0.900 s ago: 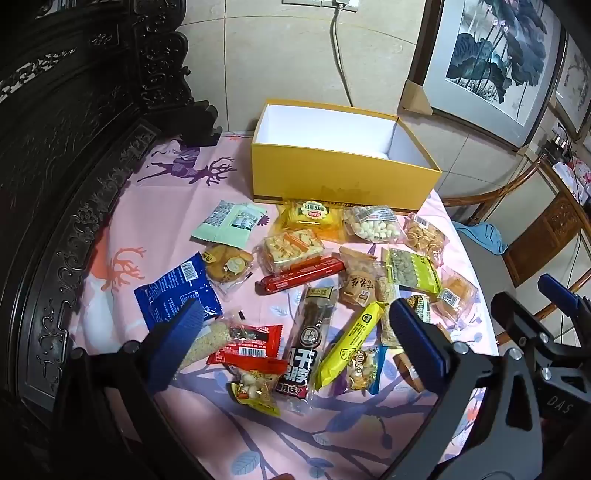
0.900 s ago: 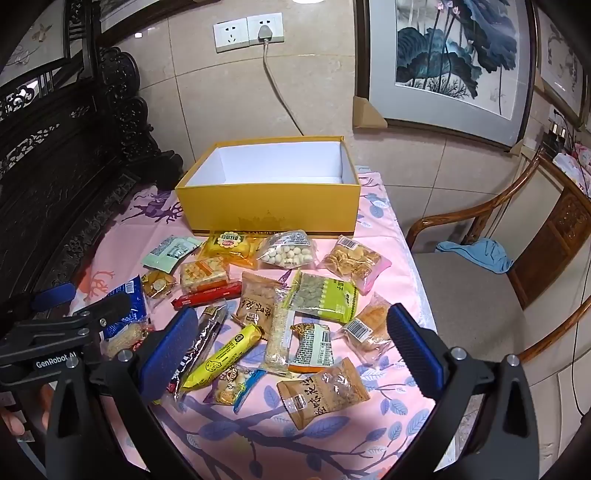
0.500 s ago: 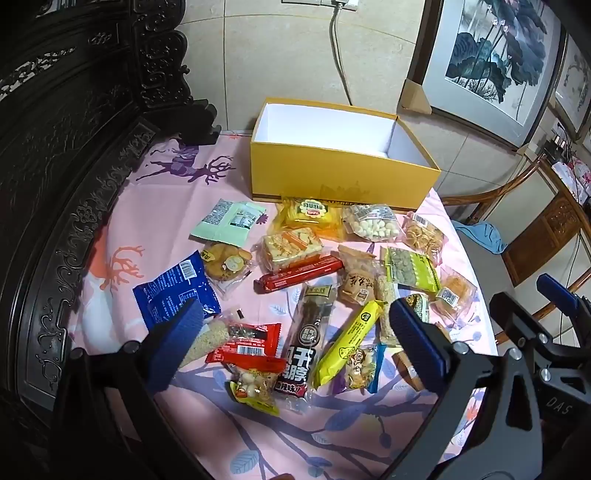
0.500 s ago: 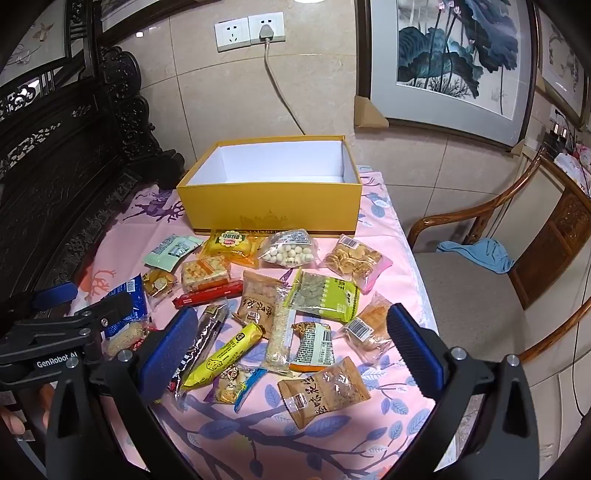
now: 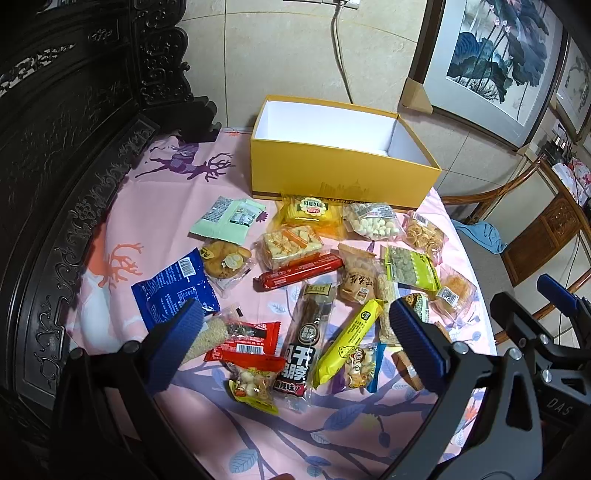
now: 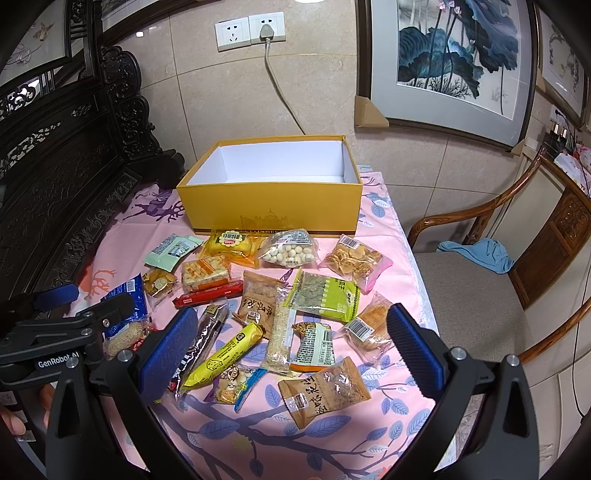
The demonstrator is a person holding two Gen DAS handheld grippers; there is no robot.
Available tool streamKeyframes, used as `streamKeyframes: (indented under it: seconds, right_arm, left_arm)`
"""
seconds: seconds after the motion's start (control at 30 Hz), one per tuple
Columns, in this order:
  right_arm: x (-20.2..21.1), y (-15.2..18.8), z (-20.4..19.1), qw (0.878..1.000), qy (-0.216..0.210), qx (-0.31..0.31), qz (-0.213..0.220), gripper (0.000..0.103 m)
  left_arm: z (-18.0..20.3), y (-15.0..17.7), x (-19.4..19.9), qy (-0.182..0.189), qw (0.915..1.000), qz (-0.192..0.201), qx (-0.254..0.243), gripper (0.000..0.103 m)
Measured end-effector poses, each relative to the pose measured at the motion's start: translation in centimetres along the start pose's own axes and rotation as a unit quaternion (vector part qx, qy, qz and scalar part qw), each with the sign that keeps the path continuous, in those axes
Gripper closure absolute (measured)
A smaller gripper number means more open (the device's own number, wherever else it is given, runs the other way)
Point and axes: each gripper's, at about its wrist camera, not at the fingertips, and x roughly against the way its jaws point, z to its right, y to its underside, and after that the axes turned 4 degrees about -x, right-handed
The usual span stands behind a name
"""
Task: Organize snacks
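An open yellow box point(image 5: 340, 177) point(image 6: 271, 212) with a white inside stands empty at the far side of the pink tablecloth. Several snack packets lie in front of it: a long red sausage stick point(image 5: 297, 273), a blue packet point(image 5: 173, 288), a yellow cheese stick point(image 6: 223, 356), a green packet point(image 6: 325, 295). My left gripper point(image 5: 291, 345) is open and empty above the near packets. My right gripper point(image 6: 290, 349) is open and empty above the near right packets. The left gripper's body also shows at the left edge of the right wrist view point(image 6: 66, 332).
A dark carved wooden bench back point(image 5: 55, 155) runs along the left of the table. A wooden chair point(image 6: 491, 288) with a blue cloth point(image 6: 480, 253) stands to the right. A wall with a socket and cable point(image 6: 266, 33) and framed paintings is behind the box.
Both views have shifted very slightly; the packets and box have not moved. Both grippers stay open.
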Motion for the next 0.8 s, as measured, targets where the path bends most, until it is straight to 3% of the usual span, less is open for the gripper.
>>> streamKeyframes:
  seconds: [0.8]
  right_arm:
    - [-0.44, 0.32, -0.4, 1.0, 0.0, -0.001, -0.003, 0.001]
  left_arm:
    - [0.05, 0.77, -0.51, 0.002, 1.0, -0.008, 0.002, 0.002]
